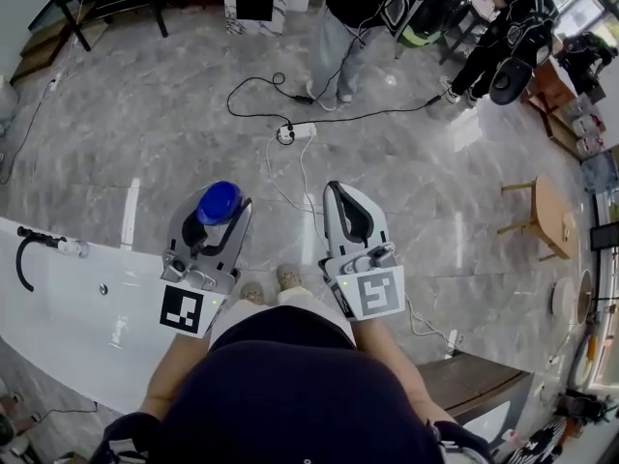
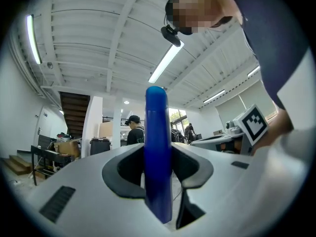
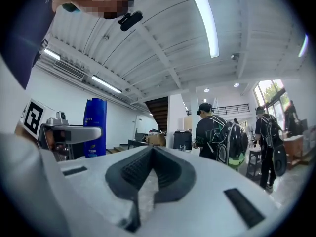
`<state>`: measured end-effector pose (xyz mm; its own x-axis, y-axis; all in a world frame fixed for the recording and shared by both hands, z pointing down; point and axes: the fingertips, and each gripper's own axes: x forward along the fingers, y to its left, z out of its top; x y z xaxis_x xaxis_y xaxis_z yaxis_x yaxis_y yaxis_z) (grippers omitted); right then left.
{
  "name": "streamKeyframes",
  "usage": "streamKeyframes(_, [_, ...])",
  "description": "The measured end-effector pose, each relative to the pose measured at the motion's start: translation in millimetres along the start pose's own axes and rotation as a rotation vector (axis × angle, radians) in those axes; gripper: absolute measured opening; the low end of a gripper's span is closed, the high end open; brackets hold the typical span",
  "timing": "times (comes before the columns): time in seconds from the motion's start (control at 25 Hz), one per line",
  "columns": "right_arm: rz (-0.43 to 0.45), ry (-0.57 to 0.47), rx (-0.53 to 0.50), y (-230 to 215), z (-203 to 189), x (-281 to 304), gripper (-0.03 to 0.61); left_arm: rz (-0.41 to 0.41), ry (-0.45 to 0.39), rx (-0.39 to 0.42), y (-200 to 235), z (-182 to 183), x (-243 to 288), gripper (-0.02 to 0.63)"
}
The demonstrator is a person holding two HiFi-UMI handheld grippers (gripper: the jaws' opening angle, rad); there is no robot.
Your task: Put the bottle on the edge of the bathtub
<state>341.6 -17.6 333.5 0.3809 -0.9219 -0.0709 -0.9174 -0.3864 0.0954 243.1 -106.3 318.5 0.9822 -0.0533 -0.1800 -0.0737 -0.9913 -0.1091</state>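
A blue bottle [image 1: 219, 202] with a rounded blue cap stands upright between the jaws of my left gripper [image 1: 221, 209], which is shut on it. In the left gripper view the bottle [image 2: 158, 172] fills the gap between the dark pads [image 2: 123, 174]. It also shows at the left of the right gripper view, as a blue bottle [image 3: 95, 127]. My right gripper [image 1: 340, 193] hangs beside it to the right, shut and empty, its pads [image 3: 131, 174] meeting at the tip. The white bathtub [image 1: 68, 307] lies low at the left, its edge just left of my left gripper.
A black faucet [image 1: 23, 255] stands on the tub's rim. A power strip [image 1: 296, 132] and cables lie on the grey marble floor ahead. People [image 1: 350, 27] stand at the back. A wooden stool [image 1: 549, 217] is at the right, a bench [image 1: 464, 380] at the lower right.
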Motion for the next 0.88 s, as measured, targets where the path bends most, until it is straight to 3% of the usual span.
streamKeyframes(0.16, [0.078, -0.007, 0.005, 0.3, 3.0, 18.5, 0.001, 0.050, -0.017, -0.002, 5.2, 5.0, 7.3, 0.153])
streamKeyframes(0.36, [0.244, -0.052, 0.005, 27.3, 11.1, 52.1, 0.002, 0.207, -0.021, 0.034, 26.0, 14.9, -14.1, 0.153])
streamKeyframes(0.64, [0.631, -0.121, 0.049, 127.1, 25.1, 95.5, 0.002, 0.572, 0.047, 0.142, 64.1, 29.8, -98.6, 0.153])
streamKeyframes(0.88, [0.995, -0.164, 0.095, 253.6, 42.0, 88.1, 0.002, 0.949, 0.095, 0.221, 73.7, 55.9, -218.8, 0.153])
